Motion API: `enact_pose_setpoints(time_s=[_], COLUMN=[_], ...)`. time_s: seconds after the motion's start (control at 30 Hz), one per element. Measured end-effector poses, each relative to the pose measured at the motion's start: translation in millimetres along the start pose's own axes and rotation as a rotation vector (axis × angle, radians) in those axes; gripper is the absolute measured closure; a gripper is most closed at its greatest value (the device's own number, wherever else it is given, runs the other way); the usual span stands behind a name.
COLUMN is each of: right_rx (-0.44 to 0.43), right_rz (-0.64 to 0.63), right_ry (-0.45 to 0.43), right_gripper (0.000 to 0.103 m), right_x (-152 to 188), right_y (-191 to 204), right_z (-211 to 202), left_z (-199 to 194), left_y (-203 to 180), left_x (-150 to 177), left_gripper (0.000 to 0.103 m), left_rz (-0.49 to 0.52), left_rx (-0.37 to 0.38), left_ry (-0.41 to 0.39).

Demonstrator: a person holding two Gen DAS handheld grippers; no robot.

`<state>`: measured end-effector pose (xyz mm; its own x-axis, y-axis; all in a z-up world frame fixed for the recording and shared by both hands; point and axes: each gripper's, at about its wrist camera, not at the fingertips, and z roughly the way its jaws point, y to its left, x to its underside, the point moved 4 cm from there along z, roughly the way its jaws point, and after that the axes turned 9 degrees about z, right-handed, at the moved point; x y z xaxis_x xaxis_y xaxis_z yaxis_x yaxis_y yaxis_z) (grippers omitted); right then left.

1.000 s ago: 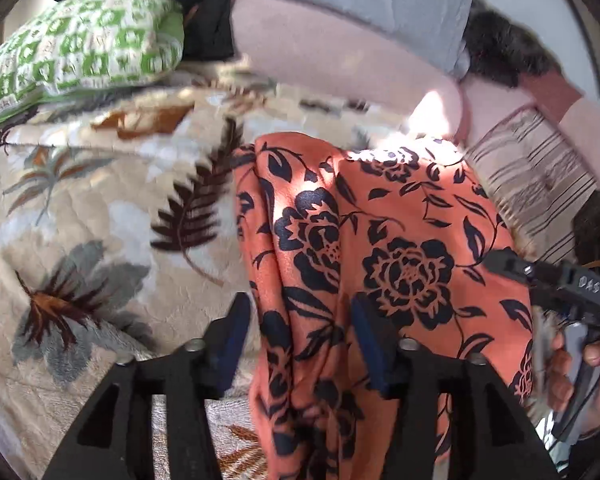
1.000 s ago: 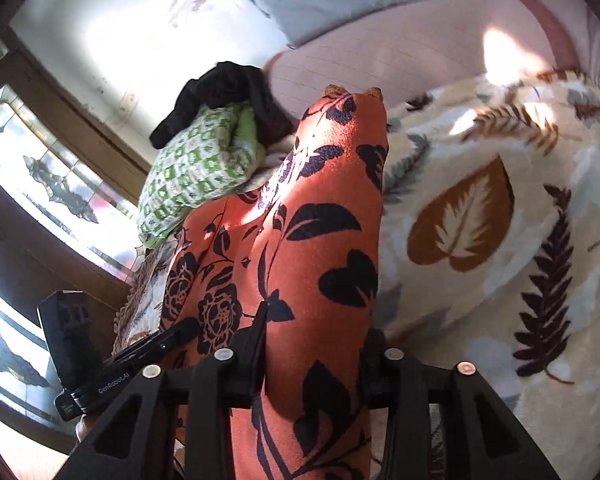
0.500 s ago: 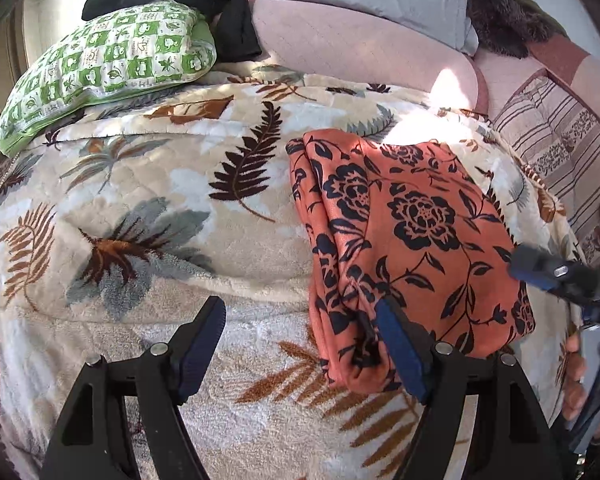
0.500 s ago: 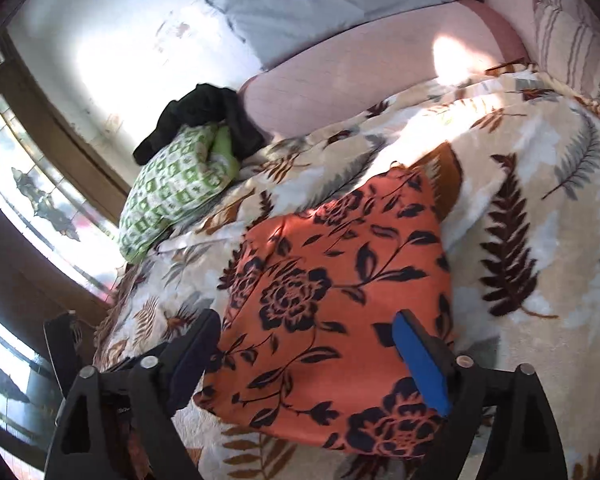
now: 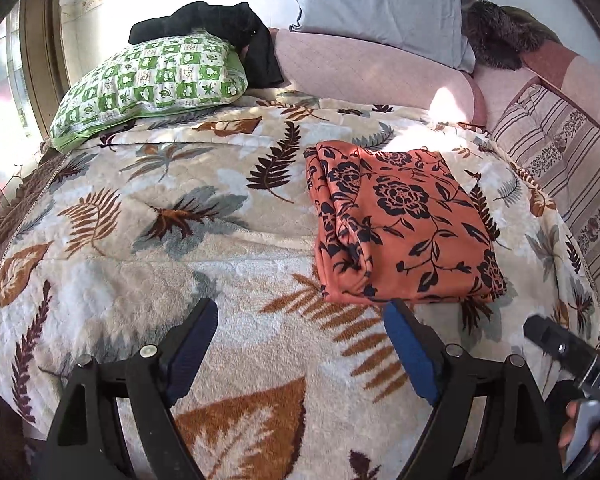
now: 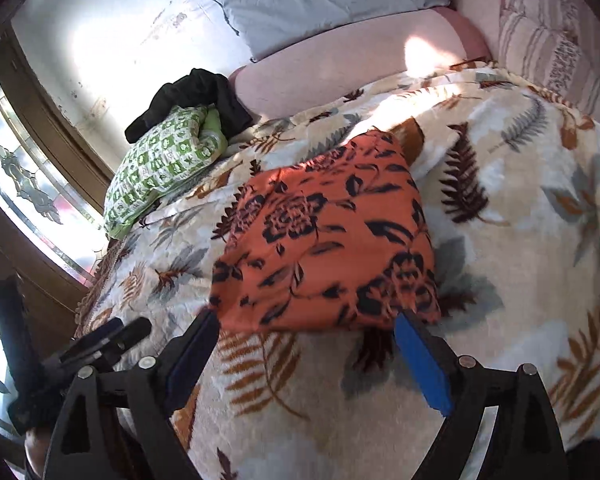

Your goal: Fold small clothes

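An orange garment with a black flower print [image 5: 400, 220] lies folded into a flat rectangle on the leaf-patterned blanket [image 5: 180, 240]. It also shows in the right wrist view [image 6: 324, 248]. My left gripper [image 5: 300, 320] is open and empty, pulled back from the garment's near edge. My right gripper [image 6: 306, 328] is open and empty, its fingertips just short of the garment's near edge. The right gripper's body shows at the lower right of the left wrist view [image 5: 572, 360].
A green checked pillow [image 5: 148, 80] with a black garment [image 5: 220, 28] on it lies at the back left. A grey pillow [image 5: 380, 4] leans on the pink headboard [image 5: 360, 68]. A striped cushion [image 5: 560, 152] is at the right. A window [image 6: 20, 192] is on the left.
Both grippers let go of the orange garment, opened wide and drew back. The garment, held up a second ago, now lies folded flat on the blanket.
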<state>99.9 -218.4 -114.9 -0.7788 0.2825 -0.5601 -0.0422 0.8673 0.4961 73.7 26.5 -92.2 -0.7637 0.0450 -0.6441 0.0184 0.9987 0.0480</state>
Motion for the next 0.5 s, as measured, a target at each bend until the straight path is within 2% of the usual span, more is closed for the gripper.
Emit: enact_pose_setpoints(time_s=[0.07, 0.17, 0.27, 0.3, 0.33, 0.4, 0.5], right_rx=[0.033, 0.097, 0.127, 0.155, 0.182, 0.223, 0.214], right_rz=[0.030, -0.027, -0.095, -0.122, -0.146, -0.168, -0.166], right_ry=[0.003, 0.083, 0.011, -0.020, -0.039, -0.054, -0.067], right_gripper=[0.012, 0.012, 0.009, 0.007, 0.000, 0.000, 0.000], right_x=[31.4, 57.7, 55.0, 53.4, 52.8, 51.4, 46.6], right_y=[-16.8, -22.0, -14.0, -12.0, -10.9, -10.8, -9.4], right_z=[-7.2, 0.5, -11.6, -15.6, -18.6, -22.1, -29.3], left_z=[-2.4, -5.8, -14.4, -17.5, -20.6, -26.2, -32.7], left_y=[-8.3, -19.9, -26.4, -27.6, -28.3, -29.8, -32.0], left_x=[10.6, 21.7, 25.1, 24.9, 24.6, 23.2, 20.6], left_gripper=[0.017, 0.017, 0.017, 0.017, 0.017, 0.017, 0.017], left_rz=[0.018, 0.053, 0.068, 0.067, 0.067, 0.071, 0.072], left_rx=[-0.004, -0.014, -0.032, -0.036, -0.039, -0.050, -0.063], left_ry=[0.020, 0.039, 0.032, 0.028, 0.024, 0.014, 0.004])
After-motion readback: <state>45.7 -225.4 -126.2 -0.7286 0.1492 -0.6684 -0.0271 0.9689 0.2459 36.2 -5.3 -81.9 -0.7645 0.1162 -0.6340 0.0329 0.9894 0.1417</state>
